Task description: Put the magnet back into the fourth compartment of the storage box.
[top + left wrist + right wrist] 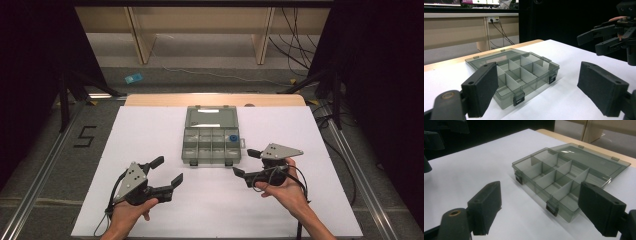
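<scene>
Nearest to us, the left gripper [165, 172] and the right gripper [246, 162] hover over the white tabletop [150, 140], both with jaws wide and holding nothing. Between them, a little farther, lies the grey plastic box [211, 135], its lid flat open behind it. We think we should bring one gripper slowly to a front latch [552, 208] and steady the box with the other. A small blue thing [233, 138] sits in the far right compartment; we cannot tell what it is.
</scene>
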Available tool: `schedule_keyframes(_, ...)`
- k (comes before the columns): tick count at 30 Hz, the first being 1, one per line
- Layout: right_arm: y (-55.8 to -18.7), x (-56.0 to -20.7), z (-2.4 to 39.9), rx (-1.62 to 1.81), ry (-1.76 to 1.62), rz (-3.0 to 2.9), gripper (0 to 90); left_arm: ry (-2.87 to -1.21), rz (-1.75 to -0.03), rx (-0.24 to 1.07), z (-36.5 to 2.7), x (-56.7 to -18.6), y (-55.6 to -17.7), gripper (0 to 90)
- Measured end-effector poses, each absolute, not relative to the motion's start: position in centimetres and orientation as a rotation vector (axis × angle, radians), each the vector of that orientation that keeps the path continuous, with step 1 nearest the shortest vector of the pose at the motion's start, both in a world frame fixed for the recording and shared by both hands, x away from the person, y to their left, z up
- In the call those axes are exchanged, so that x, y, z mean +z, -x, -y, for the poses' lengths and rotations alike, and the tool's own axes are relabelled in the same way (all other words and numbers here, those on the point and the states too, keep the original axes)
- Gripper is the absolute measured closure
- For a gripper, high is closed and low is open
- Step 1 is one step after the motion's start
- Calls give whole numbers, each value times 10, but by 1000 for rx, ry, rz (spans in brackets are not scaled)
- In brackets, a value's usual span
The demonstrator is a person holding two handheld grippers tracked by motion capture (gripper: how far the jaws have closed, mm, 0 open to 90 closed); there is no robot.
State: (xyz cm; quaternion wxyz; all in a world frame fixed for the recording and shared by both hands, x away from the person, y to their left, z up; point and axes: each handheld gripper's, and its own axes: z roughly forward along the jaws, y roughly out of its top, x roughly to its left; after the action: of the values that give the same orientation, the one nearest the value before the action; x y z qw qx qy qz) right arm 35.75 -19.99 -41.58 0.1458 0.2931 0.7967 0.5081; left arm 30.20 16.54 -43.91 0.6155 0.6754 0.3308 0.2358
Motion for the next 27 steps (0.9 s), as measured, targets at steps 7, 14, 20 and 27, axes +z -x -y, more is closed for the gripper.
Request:
schedule_keyframes(7, -349, -418, 207, 1483, -857, -2271, 192, -1565, -761, 543, -165, -439, -302, 160)
schedule_keyframes(14, -344, -418, 211, 1491, -858, -2239, 185, -1568, -757, 540, -165, -439, -302, 160)
schedule_keyframes(20, -340, -419, 214, 1487, -868, -2230, 174, -1568, -757, 540, -165, -439, -301, 160)
schedule_keyframes(27, -336, -421, 218, 1497, -863, -2216, 174, -1568, -757, 540, -165, -439, -301, 160)
